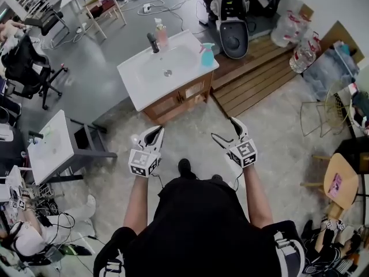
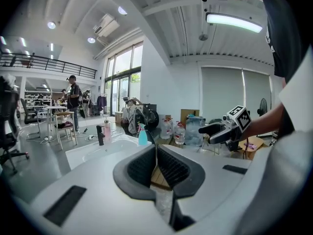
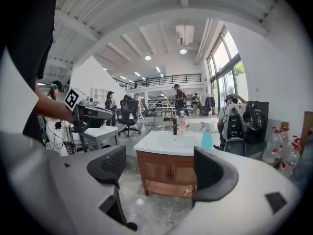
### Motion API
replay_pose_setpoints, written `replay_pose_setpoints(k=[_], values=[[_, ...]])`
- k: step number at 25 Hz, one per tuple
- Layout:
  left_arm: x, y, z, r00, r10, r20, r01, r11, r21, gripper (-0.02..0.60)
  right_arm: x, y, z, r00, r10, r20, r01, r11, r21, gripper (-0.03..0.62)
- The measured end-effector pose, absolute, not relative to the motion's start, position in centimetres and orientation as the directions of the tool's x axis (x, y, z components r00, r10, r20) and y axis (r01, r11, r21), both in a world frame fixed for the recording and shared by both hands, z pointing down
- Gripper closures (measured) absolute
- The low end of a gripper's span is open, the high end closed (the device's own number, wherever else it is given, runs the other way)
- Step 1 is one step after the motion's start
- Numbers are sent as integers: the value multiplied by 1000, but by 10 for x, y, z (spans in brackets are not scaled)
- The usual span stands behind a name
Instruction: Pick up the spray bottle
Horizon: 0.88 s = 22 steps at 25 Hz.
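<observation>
Head view: I find the spray bottle [image 1: 207, 55] upright on the washbasin [image 1: 137, 90] corner, well ahead, nearer my right gripper [image 1: 226, 133], jaws apart and empty; left gripper [image 1: 152, 135] clenched on nothing.

One spray bottle [image 1: 207, 55], one pink bottle [image 1: 161, 32], one basin [image 1: 136, 78], two grippers [image 1: 158, 131] [image 1: 223, 129], perhaps three water jugs [image 1: 302, 55].

Spray bottle [image 1: 207, 55]: teal, translucent, upright on the white sink top's [image 1: 138, 91] right rear corner, untouched.
</observation>
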<state>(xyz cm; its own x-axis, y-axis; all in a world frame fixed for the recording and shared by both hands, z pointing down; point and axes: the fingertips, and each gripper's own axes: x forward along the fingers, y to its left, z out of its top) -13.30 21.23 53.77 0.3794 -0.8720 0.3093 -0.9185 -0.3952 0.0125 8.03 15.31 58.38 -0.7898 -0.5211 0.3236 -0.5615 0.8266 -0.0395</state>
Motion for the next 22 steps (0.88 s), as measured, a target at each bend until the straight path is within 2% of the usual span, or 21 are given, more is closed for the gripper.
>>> replay_pose_setpoints(k=[12, 22], values=[[-173, 167, 545, 468, -828, 309, -874, -486, 22, 552, 42, 126, 589, -733, -598, 323, -643, 765, -42, 151], [-210, 152, 550, 485, -821, 301, -865, -502, 27, 552, 5, 117, 591, -716, -620, 320, -665, 745, -44, 151]])
